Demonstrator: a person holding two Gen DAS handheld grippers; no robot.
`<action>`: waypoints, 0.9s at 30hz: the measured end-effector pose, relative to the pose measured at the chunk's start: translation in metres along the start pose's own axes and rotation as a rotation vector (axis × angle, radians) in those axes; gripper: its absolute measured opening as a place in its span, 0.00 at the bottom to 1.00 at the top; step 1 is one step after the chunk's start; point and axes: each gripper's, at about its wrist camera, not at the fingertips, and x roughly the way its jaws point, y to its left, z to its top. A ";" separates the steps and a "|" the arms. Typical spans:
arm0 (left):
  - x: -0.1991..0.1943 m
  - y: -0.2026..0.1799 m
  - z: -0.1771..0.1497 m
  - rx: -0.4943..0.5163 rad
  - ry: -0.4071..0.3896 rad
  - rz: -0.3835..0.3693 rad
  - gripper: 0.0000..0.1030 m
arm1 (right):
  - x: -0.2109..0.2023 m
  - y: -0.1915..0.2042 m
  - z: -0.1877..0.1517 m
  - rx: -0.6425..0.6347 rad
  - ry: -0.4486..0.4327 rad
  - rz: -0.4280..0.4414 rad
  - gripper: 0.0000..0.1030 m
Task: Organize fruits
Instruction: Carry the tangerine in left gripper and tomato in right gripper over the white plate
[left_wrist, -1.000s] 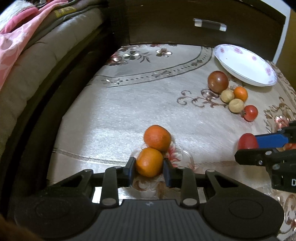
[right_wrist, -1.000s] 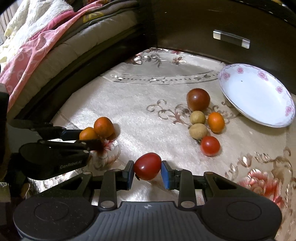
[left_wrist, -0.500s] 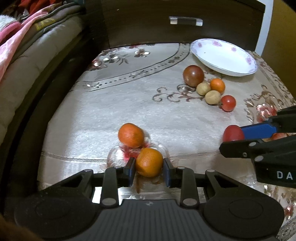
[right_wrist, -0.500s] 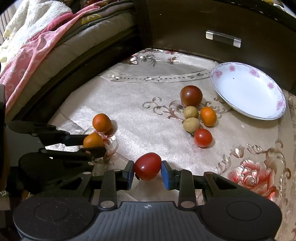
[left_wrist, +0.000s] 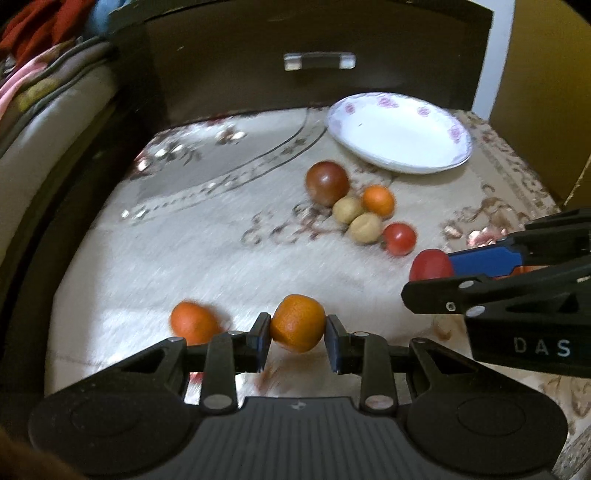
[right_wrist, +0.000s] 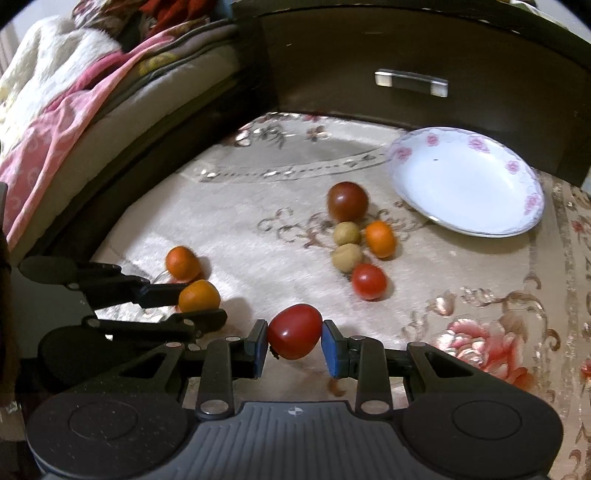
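Above the patterned tabletop (left_wrist: 155, 258) we held an orange (left_wrist: 297, 322) pinched in the left tool (left_wrist: 297, 338), a tomato (right_wrist: 294, 330) pinched in the right tool (right_wrist: 294, 347); the plate (right_wrist: 469, 177) lay empty, six fruits remained

orange in my left claw (left_wrist: 297, 322): round, pinched between both pads, lifted off the cloth
red tomato in my right claw (right_wrist: 294, 331): glossy, clamped at its sides
loose orange (left_wrist: 192, 322): lying on the cloth, left of mine
fruit cluster (right_wrist: 356, 236): dark tomato, two tan fruits, small orange, red tomato, bunched near the plate
plate (right_wrist: 466, 180): white, pink flowers, empty
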 end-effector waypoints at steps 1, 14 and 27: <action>0.001 -0.003 0.004 0.006 -0.006 -0.007 0.38 | -0.001 -0.003 0.002 0.005 -0.004 -0.005 0.24; 0.024 -0.032 0.084 0.066 -0.074 -0.048 0.38 | -0.010 -0.059 0.033 0.073 -0.080 -0.086 0.24; 0.073 -0.052 0.132 0.105 -0.069 -0.035 0.38 | 0.018 -0.110 0.060 0.127 -0.111 -0.147 0.25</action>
